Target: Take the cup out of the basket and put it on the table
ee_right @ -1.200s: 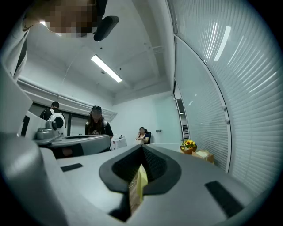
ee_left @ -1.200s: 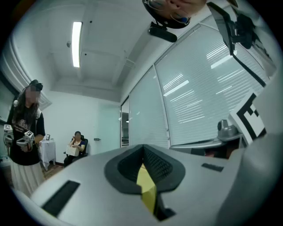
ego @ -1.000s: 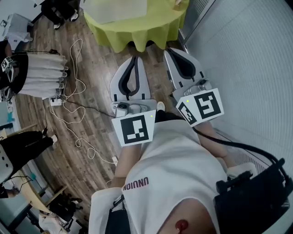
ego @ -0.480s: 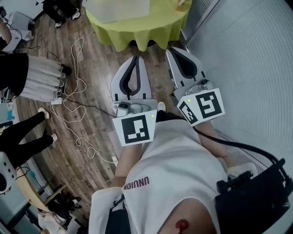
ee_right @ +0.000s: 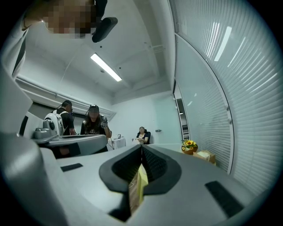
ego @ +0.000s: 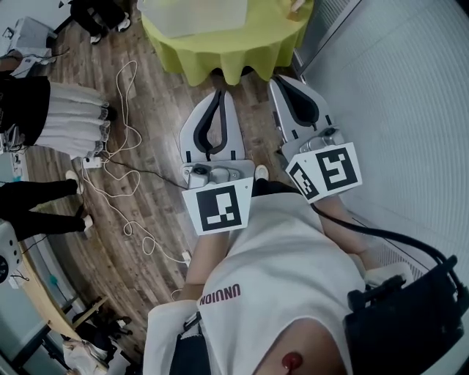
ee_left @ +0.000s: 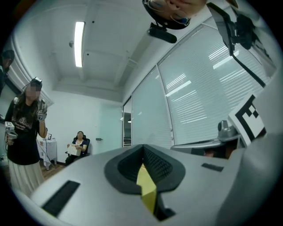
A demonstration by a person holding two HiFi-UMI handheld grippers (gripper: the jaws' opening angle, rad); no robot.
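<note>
No cup or basket can be made out in any view. My left gripper (ego: 220, 95) and right gripper (ego: 283, 80) are held side by side close in front of the person's torso, both pointing at the round table (ego: 220, 51) with a yellow-green cloth. Both are shut, tips together, with nothing between them. In the left gripper view the left gripper (ee_left: 142, 146) shows only a sliver of yellow cloth through the gap behind its tips. The right gripper (ee_right: 141, 147) shows the same. A pale flat thing (ego: 192, 15) lies on the table; I cannot tell what it is.
White cables (ego: 121, 146) and a power strip (ego: 91, 162) lie on the wooden floor at left. People (ego: 44, 121) stand at the left edge. A frosted glass wall (ego: 396, 95) runs along the right. A black bag (ego: 410, 322) hangs at the lower right. Flowers (ee_right: 190, 146) sit on the table.
Both grippers stay shut and have barely shifted in the view. The people at the left have moved about.
</note>
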